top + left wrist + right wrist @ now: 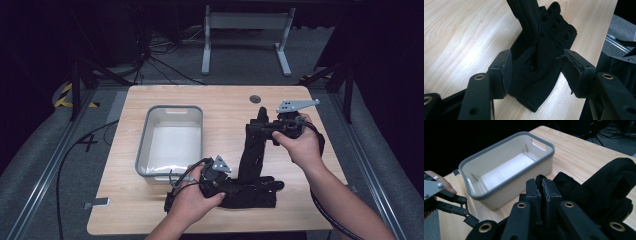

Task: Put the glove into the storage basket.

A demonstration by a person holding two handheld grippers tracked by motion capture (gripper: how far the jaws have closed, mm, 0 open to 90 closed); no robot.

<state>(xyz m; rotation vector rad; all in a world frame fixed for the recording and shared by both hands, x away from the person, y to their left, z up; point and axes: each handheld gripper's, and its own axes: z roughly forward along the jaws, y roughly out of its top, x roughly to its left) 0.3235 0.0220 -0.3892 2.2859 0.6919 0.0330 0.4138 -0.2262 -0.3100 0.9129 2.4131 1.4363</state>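
Observation:
A black fabric glove [251, 160] lies near the table's front edge, and one part of it is pulled up into a taut strip. My right gripper [261, 125] is shut on the top of that strip, above the table's middle right. In the right gripper view its jaws [542, 190] pinch a fold of the black fabric [609, 182]. My left gripper [230, 186] is low at the front, open, with its jaws standing on either side of the flat part. In the left gripper view the glove [536, 50] lies between the spread pads [505, 70].
A grey plastic bin [142, 145] with a pale floor stands left of centre; its near wall [506, 180] is close to my right gripper. A round grommet [255, 99] sits at the table's back edge. Cables trail off the front and right edges.

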